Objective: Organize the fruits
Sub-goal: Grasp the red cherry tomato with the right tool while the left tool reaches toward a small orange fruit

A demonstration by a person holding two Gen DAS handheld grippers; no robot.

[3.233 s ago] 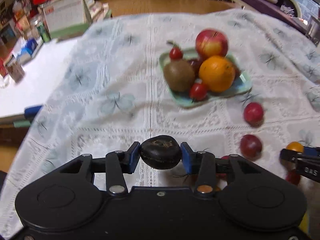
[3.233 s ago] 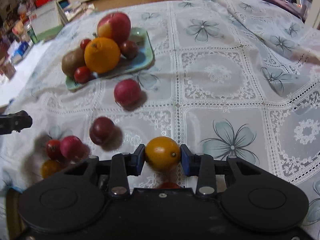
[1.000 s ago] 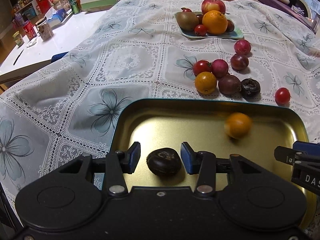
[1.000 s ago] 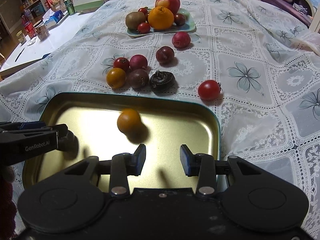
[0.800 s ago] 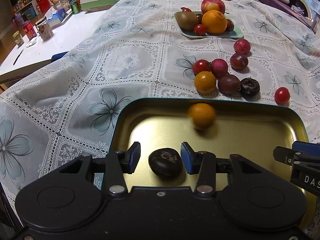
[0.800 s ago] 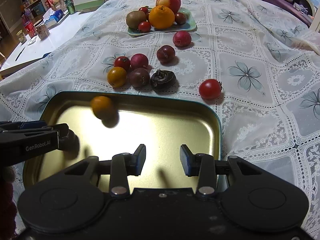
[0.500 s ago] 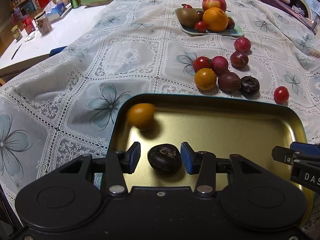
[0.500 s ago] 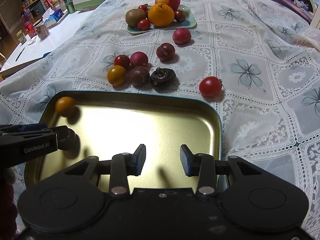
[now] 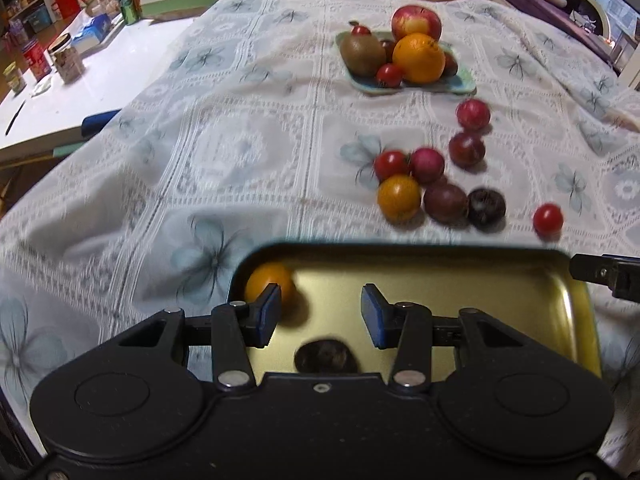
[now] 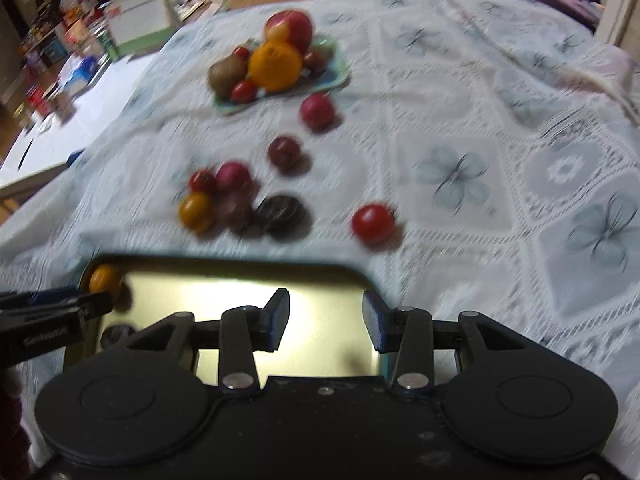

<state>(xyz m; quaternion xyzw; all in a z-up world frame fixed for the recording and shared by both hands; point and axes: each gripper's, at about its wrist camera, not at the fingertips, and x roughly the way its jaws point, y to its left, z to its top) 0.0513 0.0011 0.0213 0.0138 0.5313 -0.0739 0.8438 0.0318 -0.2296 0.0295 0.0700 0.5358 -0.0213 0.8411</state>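
Note:
A gold metal tray (image 9: 400,249) lies on the lace tablecloth near me. A small orange fruit (image 9: 267,283) rests in its far left corner, also seen in the right wrist view as the orange fruit (image 10: 103,278). A dark round fruit (image 9: 326,356) lies loose on the tray floor, below and behind the fingertips of my left gripper (image 9: 319,314), which is open and holds nothing. My right gripper (image 10: 325,318) hovers over the tray's (image 10: 240,269) right half; its jaws are opening with nothing between them.
Loose fruits lie beyond the tray: an orange one (image 9: 399,197), several red and purple ones, a dark one (image 9: 486,207) and a red tomato (image 9: 548,219). A green plate (image 9: 460,87) with apple, orange and kiwi stands further back. A white side table (image 9: 80,92) is at left.
The orange fruit rolled from the tray's right half to its far left corner. Both grippers drew away from the tray floor; the dark fruit now lies behind the left fingertips. The right jaws stand slightly wider.

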